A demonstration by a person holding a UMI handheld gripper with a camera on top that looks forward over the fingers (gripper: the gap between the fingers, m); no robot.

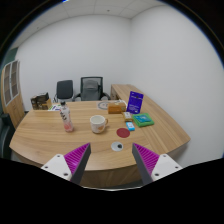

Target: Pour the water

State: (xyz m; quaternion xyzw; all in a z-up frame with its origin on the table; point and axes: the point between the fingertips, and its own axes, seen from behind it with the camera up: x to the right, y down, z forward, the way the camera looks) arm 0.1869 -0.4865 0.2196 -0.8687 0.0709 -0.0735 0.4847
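A clear bottle with a pink label [66, 118] stands on the wooden table [45, 140], beyond the left finger. A white cup [98, 124] stands near the table's middle, beyond the fingers. My gripper [111, 160] is well back from both, over the table's near edge. Its fingers [70, 161] with magenta pads stand wide apart, and nothing is between them.
A red coaster [124, 131] and a small round object [117, 146] lie near the cup. A purple sign [135, 103], a teal book [144, 120] and an orange item [117, 107] sit at the right. Two office chairs [80, 90] stand behind the table. A cabinet [12, 85] is at the left.
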